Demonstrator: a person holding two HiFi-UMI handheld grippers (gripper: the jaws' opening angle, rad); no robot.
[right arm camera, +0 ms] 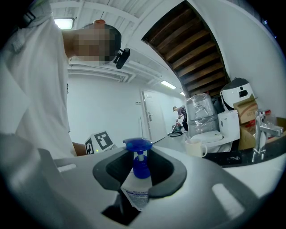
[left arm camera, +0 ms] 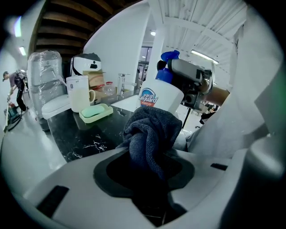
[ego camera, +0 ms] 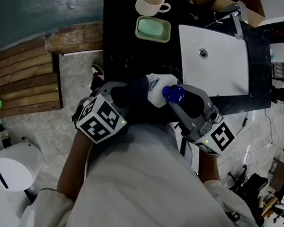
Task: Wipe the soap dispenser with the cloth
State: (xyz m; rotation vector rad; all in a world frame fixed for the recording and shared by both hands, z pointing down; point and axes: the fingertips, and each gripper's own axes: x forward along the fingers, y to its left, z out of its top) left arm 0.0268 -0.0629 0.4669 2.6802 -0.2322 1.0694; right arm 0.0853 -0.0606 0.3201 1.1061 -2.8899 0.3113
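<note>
Fingers (left arm camera: 109, 166) of the left gripper (ego camera: 131, 94) are clamped on a bunched dark blue cloth (left arm camera: 152, 134), which lies against the white side of the soap dispenser (ego camera: 155, 91). Fingers (right arm camera: 163, 172) of the right gripper (ego camera: 178, 99) are closed on that dispenser just below its blue pump (right arm camera: 138, 145), holding it over the near edge of the black counter (ego camera: 119, 39). Beyond the dispenser sits a green soap dish (ego camera: 153, 29), and farther on a white mug (ego camera: 151, 1). A white sink (ego camera: 219, 60) lies to the dispenser's right.
</note>
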